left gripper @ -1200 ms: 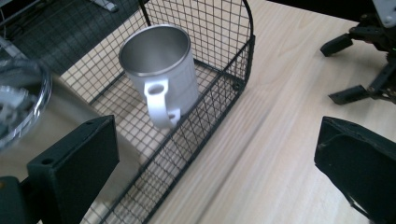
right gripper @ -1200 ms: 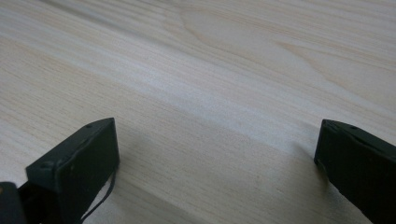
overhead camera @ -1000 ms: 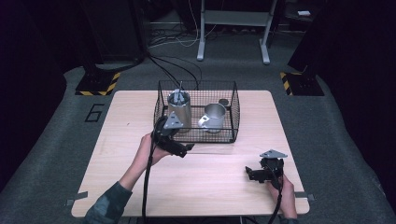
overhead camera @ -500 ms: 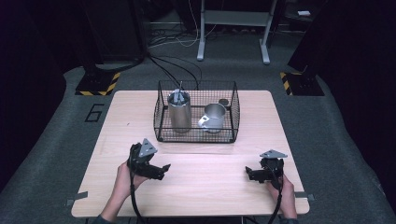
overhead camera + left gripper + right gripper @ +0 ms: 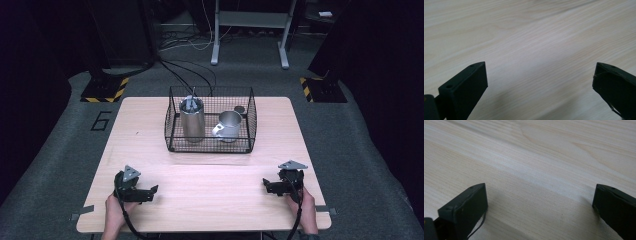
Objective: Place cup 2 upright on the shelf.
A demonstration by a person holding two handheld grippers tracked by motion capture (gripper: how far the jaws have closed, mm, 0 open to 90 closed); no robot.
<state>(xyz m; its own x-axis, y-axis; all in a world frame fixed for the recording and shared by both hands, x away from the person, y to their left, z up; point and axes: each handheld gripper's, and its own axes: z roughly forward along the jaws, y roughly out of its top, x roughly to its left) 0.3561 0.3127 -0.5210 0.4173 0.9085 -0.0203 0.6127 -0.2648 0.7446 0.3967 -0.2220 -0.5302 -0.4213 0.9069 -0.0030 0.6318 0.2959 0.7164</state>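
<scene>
My left gripper (image 5: 150, 191) has pulled back from the wire basket (image 5: 210, 145) to the table's (image 5: 210, 200) near edge, jaws wide and empty like my right gripper (image 5: 268, 186); bare wood lies between.

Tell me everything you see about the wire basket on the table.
The wire basket is a black, open-topped rectangular cage of thin metal mesh. It stands upright on the far middle of the wooden table. Inside, a tall metal cylinder stands at the left and a metal cup with a handle at the right. Neither claw touches it.
</scene>
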